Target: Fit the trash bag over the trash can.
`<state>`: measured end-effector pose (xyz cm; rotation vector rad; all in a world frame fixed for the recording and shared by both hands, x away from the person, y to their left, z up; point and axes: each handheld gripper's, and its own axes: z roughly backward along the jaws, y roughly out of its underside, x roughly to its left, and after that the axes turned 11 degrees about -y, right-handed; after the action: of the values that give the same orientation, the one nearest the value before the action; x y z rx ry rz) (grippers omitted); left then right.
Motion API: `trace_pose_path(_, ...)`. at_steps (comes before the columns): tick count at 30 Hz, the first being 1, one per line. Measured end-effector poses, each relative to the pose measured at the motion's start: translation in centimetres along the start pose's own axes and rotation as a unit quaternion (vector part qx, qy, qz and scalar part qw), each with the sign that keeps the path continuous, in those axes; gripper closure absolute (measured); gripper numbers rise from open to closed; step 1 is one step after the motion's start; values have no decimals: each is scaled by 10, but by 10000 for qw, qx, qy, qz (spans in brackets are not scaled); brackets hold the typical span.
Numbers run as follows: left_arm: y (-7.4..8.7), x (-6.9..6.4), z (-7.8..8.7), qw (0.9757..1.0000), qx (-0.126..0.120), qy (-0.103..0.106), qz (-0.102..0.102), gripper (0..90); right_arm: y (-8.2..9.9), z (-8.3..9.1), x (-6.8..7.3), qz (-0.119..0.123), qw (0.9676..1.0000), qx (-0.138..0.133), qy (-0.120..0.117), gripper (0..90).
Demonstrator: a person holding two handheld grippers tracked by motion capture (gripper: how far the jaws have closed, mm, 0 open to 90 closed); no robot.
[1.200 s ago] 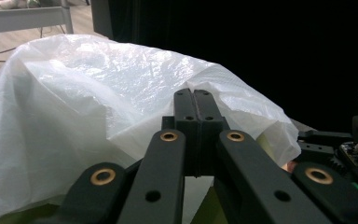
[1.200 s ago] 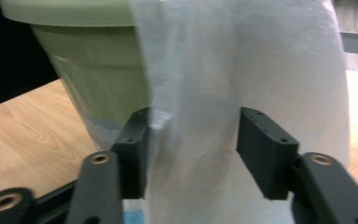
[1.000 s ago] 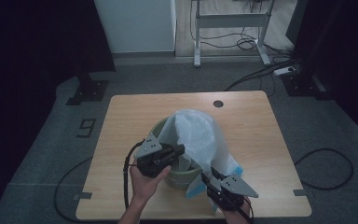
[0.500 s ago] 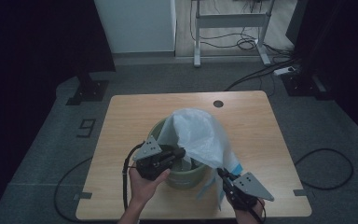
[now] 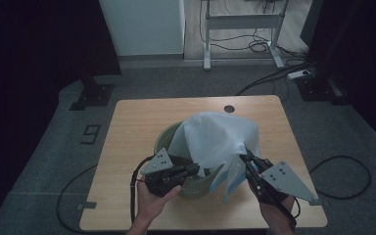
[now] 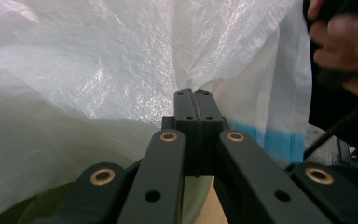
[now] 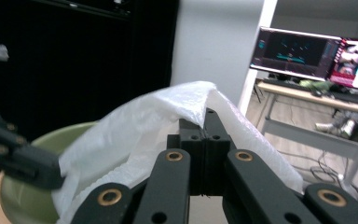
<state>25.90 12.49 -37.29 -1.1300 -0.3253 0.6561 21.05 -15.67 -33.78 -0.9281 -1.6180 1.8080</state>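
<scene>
- One white plastic bag [image 5: 215,139] billows over a green bin [image 5: 169,139] near the table's [image 5: 137,117] front edge.
- Left gripper [image 5: 196,170] is clamped on the bag's near edge at the bin rim.
- Right gripper [image 5: 245,157], jaws just closed, pinches the bag's right side, lifted clear of the bin.

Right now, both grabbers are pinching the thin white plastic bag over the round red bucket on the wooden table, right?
Nearly. The round bucket is green, not red, as the high view shows. Both the left gripper and right gripper do pinch the thin white plastic bag over it on the wooden table.
</scene>
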Motion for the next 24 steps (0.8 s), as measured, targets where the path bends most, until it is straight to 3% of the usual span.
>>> trace_pose_path(3,3,5,3,10000,46,-30,37,895,-5,-10,3,113,9997,45,-190,890)
trace_pose_path(5,4,6,5,9999,115,-77,19,800,-3,-17,5,154,9991,139,-361,890)
trace_pose_path(7,4,6,9,9994,-2,-332,4,663,1,-23,6,137,9984,238,-498,890)
trace_pose_path(14,-9,-2,15,9988,-238,-341,-277,402,9,-36,4,17,9963,434,-744,890)
trace_pose_path(20,-26,-10,10,9977,-305,-411,-454,421,8,-37,4,33,9953,460,-851,891)
trace_pose_path(24,-34,-10,6,9975,-322,-342,-529,601,9,-36,3,60,9946,482,-914,890)
